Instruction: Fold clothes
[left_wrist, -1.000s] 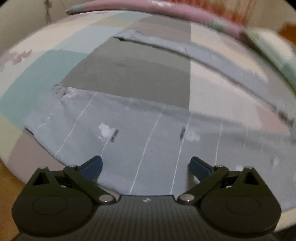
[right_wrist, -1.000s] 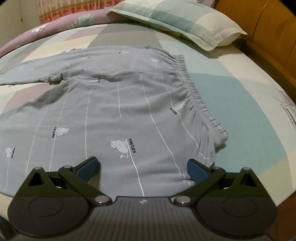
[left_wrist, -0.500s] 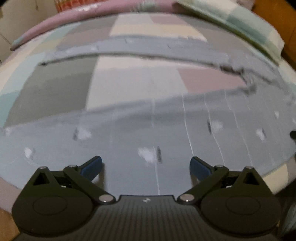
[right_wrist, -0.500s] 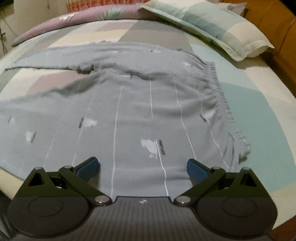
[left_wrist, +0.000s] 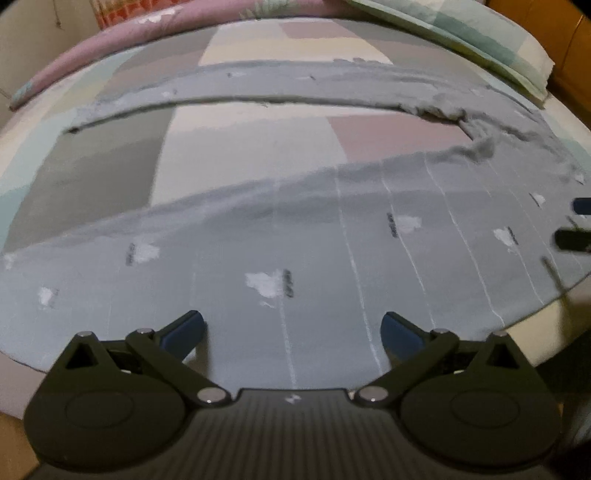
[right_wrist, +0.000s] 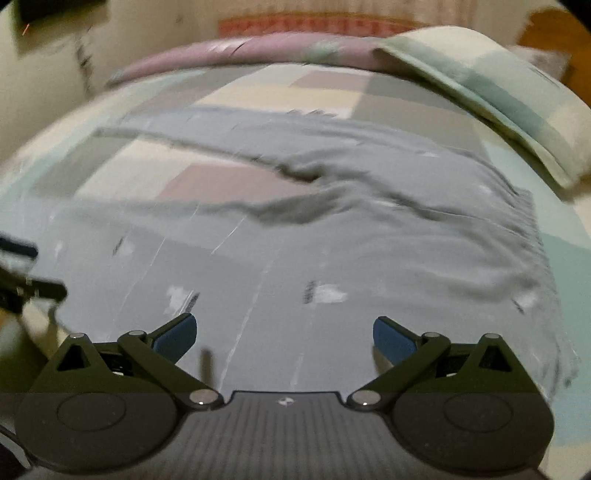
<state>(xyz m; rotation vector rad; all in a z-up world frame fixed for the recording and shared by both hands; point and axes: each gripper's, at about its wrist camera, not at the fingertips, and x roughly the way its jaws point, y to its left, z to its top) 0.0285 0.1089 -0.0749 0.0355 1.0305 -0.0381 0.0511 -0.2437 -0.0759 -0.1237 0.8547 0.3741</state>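
- Our grey pyjama trousers (left_wrist: 332, 258) lie spread flat on the patchwork bedsheet (left_wrist: 258, 140), legs apart, elastic waistband (right_wrist: 532, 229) toward the checked pillow (right_wrist: 498, 96).
- Small white prints carry dark lettering, too blurred to read.
- Our left gripper (left_wrist: 291, 332) hovers released over one leg, grasping nothing.
- Our right gripper (right_wrist: 284, 334) gapes wide above the seat, empty.
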